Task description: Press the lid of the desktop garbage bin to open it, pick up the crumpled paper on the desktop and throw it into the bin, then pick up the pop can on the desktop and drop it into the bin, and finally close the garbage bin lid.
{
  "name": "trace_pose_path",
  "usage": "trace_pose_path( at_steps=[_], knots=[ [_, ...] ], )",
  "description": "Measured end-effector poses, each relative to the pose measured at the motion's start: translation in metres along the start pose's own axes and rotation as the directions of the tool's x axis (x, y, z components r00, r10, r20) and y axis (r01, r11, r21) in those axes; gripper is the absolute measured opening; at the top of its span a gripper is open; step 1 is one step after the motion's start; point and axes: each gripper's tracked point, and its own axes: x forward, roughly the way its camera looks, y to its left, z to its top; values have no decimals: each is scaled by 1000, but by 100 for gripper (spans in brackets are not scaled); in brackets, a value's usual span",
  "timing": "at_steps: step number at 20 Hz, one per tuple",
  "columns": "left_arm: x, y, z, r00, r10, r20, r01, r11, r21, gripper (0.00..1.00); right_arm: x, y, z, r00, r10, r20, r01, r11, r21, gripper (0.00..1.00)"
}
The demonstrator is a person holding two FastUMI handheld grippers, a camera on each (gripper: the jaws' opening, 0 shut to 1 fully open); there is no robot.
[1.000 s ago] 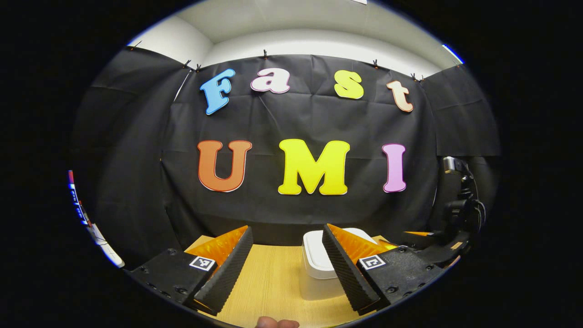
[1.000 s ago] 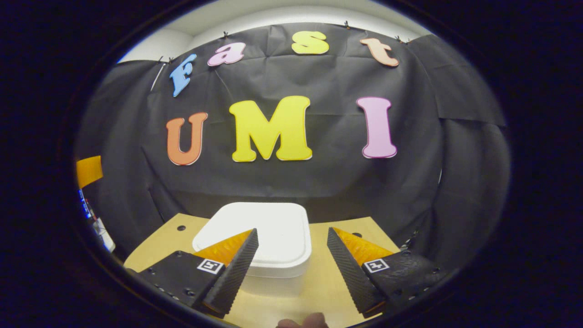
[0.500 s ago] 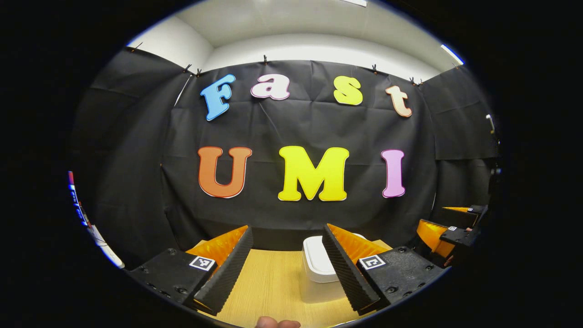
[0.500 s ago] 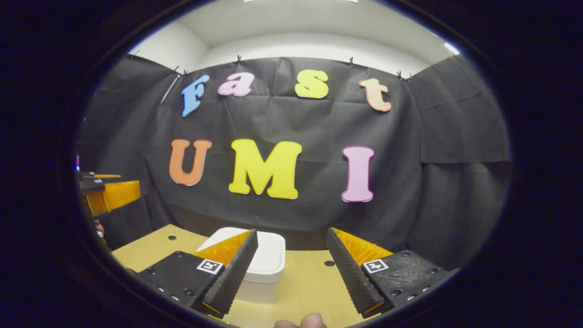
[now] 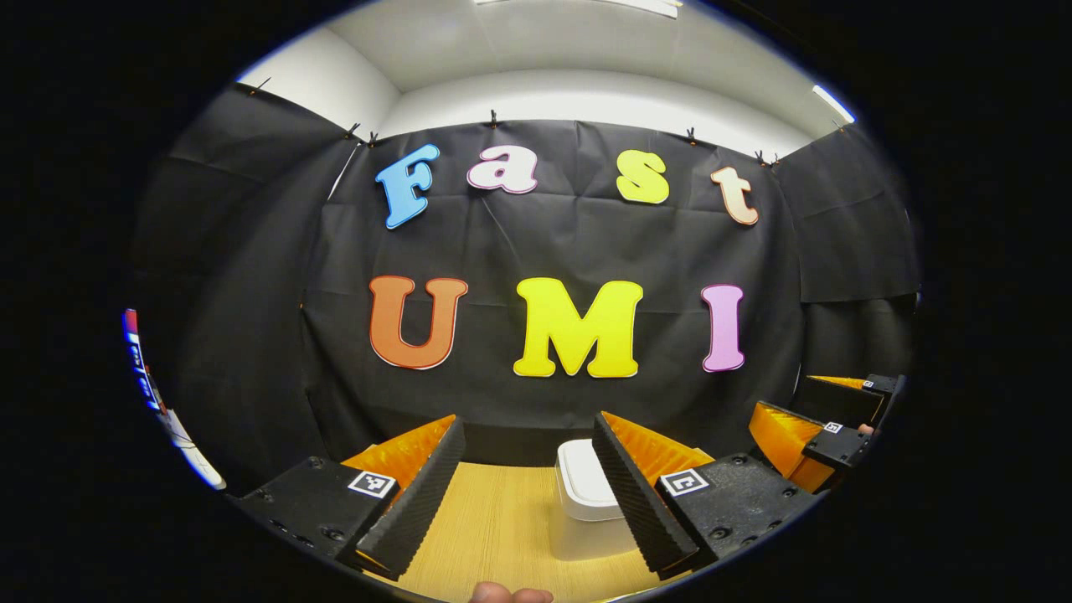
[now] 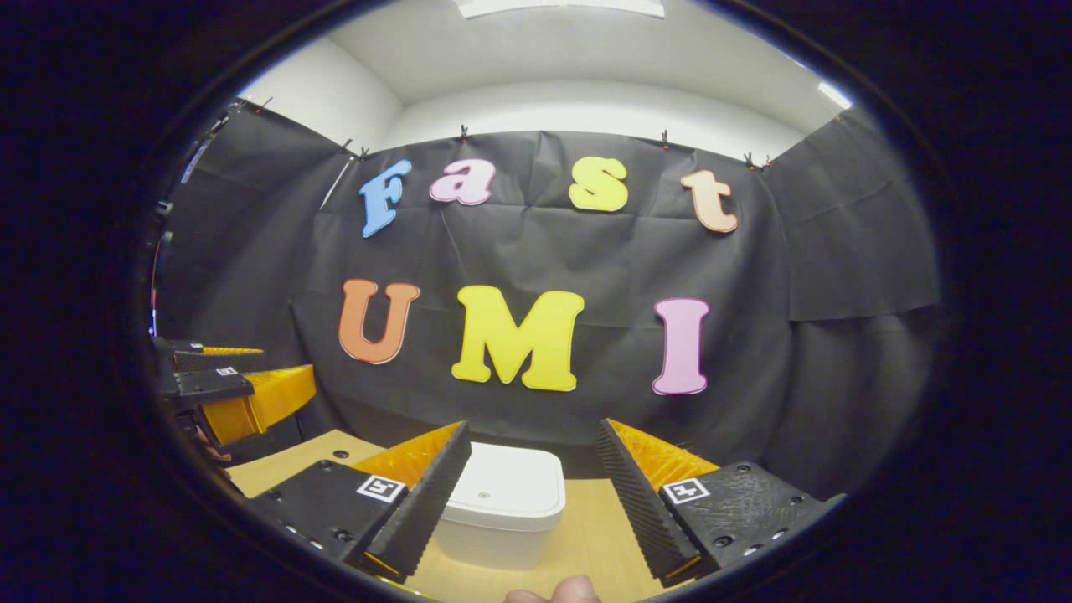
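The white square plastic bin (image 6: pixel 501 519) sat on the light wooden tabletop (image 5: pixel 502 536), lid down; both the left tool (image 5: pixel 526 494) and right tool (image 6: pixel 529 498) were spread, empty, so the task looked finished.

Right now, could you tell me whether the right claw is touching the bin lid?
Apart: the right gripper view shows the right claw open, short of the closed bin lid.

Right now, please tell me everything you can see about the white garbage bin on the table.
The garbage bin is a small white box with rounded corners, apparently of matte plastic. Its flat lid is shut and overhangs the body slightly, with a tiny dot near the middle. It stands upright on the wooden table, near the black cloth wall. Nothing touches it; in the left gripper view it shows partly behind one finger.
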Motion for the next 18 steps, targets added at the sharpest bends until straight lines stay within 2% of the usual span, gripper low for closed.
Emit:
trace_pose_path(
  at_steps=[1,5,7,18],
  knots=[
    [-1,0,-1,1000,1,-1,-1,1000,2,98,1,1,0,1000,0,0,0,1000,2,93],
    [-3,1,-2,1000,8,-1,-8,1000,14,98,3,-3,1,1000,-26,-1,26,999,20,98],
    [-3,1,-3,1000,7,-6,-7,1000,9,98,4,-5,0,999,-42,-5,42,999,16,95],
    [0,4,-6,1000,18,-10,-18,1000,12,98,7,-7,-1,997,-71,-12,72,997,28,95]
  ],
)
